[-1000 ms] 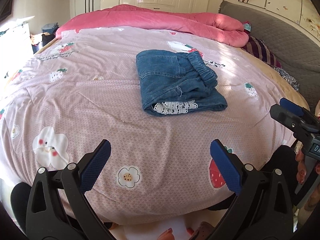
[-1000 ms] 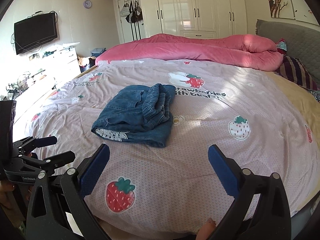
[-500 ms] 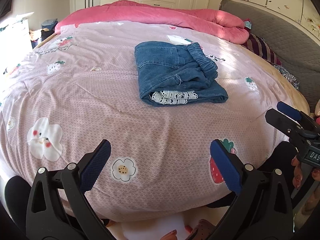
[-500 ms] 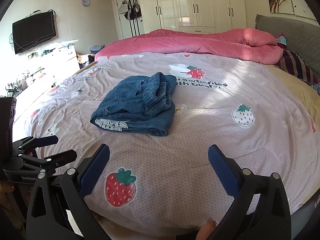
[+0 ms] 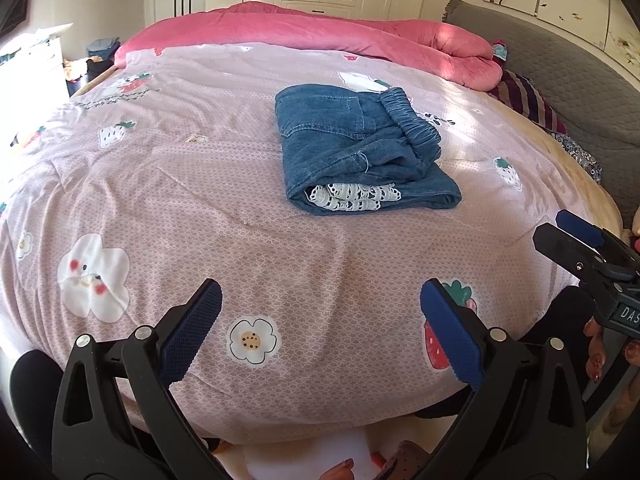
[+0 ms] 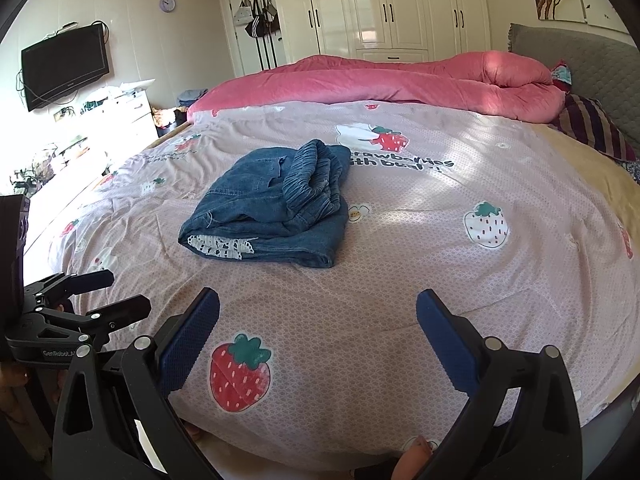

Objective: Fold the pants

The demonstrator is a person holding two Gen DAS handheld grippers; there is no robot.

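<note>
The blue denim pants (image 5: 360,152) lie folded into a compact bundle on the pink bedspread (image 5: 200,200), with white lace trim showing at the near edge and the elastic waistband on top. They also show in the right wrist view (image 6: 276,204). My left gripper (image 5: 320,320) is open and empty, held off the near edge of the bed, well short of the pants. My right gripper (image 6: 318,322) is open and empty, also at the bed's near edge. Each gripper shows in the other's view: the right one (image 5: 592,256) and the left one (image 6: 76,304).
A rolled pink duvet (image 6: 400,80) lies along the far side of the bed. A grey headboard (image 5: 560,80) and striped pillow (image 5: 524,100) are at the right. White wardrobes (image 6: 400,8), a wall TV (image 6: 64,64) and a cluttered dresser (image 6: 120,116) stand around.
Both grippers have drawn back slightly from the bed and tilted, so the pants sit a little farther up the frame. The pants have not moved. Both grippers stay open.
</note>
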